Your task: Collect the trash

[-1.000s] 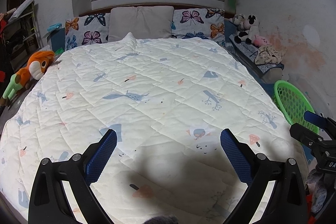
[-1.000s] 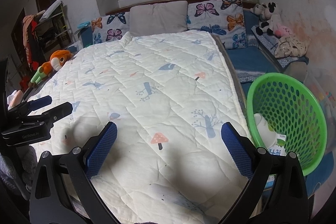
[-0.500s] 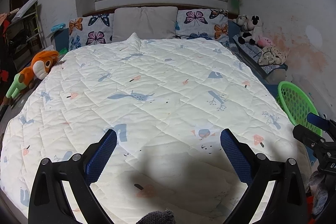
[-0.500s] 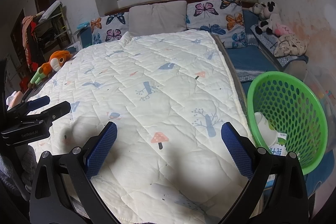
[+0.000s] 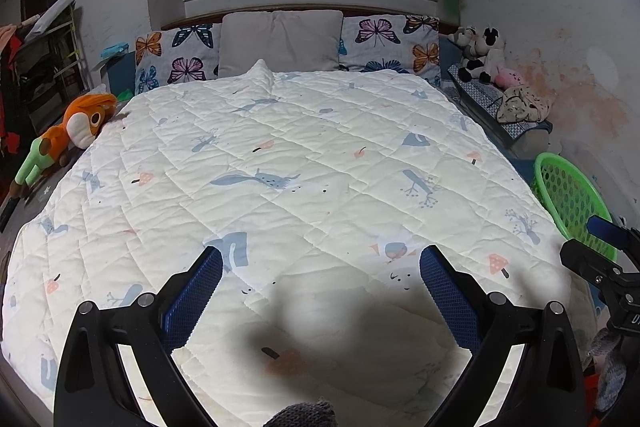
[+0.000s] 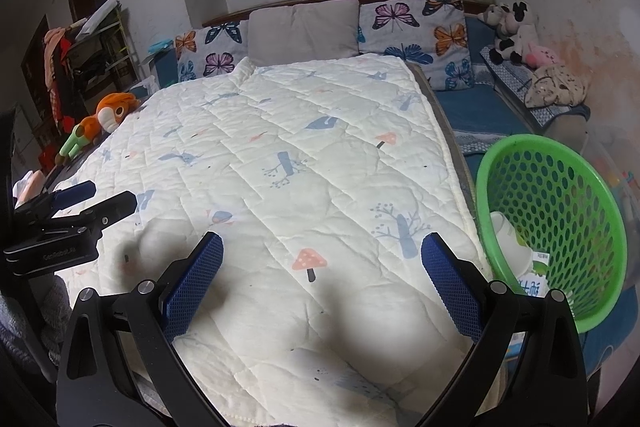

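A green perforated basket (image 6: 556,219) stands beside the bed's right edge, and shows in the left wrist view (image 5: 572,199). Inside it lie a white paper cup (image 6: 508,239) and a printed carton (image 6: 534,279). My left gripper (image 5: 320,291) is open and empty above the foot of the white quilt (image 5: 304,171). My right gripper (image 6: 322,279) is open and empty above the quilt (image 6: 304,163), left of the basket. Each gripper shows at the edge of the other's view. No loose trash shows on the quilt.
Butterfly pillows (image 5: 180,59) and a grey pillow (image 5: 280,43) line the headboard. An orange plush toy (image 5: 80,123) lies at the bed's left edge. Soft toys (image 6: 516,31) and a cloth sit on the blue bench at right. Shelves with clothes (image 6: 72,67) stand at far left.
Both views have drifted slightly; the left gripper has pulled back and tilted up a little, showing more of the room. Both grippers stay open and empty.
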The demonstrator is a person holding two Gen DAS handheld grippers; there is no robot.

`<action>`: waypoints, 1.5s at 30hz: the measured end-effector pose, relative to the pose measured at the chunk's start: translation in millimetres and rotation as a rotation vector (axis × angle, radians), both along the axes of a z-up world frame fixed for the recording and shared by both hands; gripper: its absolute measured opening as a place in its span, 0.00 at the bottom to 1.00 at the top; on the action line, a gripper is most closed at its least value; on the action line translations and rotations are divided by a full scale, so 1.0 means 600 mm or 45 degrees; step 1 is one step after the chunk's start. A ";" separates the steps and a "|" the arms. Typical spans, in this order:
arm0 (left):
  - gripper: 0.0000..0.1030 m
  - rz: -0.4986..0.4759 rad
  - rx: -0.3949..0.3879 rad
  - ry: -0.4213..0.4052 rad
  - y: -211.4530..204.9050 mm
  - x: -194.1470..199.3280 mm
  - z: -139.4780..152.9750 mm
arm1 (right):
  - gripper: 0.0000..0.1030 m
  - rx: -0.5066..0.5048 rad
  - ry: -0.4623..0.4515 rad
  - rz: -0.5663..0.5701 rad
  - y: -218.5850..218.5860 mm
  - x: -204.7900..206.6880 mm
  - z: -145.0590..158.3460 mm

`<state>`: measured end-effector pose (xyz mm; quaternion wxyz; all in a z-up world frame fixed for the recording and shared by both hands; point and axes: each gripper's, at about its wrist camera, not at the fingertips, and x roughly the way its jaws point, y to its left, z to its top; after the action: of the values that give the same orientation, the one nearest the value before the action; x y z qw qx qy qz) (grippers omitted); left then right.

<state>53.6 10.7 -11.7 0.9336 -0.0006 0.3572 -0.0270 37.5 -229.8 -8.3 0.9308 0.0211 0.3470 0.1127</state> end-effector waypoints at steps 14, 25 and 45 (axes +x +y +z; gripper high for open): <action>0.93 0.004 0.004 0.002 0.001 -0.001 -0.001 | 0.96 0.000 0.003 0.001 0.002 0.000 -0.001; 0.93 0.005 0.008 0.007 0.003 -0.002 -0.004 | 0.96 -0.002 0.005 0.005 0.006 0.000 -0.003; 0.93 0.024 0.055 0.031 -0.006 -0.003 -0.005 | 0.96 0.006 0.011 0.019 0.005 0.002 -0.006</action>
<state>51.7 7.3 -14.7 0.9292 0.0158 0.3691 -0.0107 38.5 -226.9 -11.7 0.9285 0.0212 0.3507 0.1205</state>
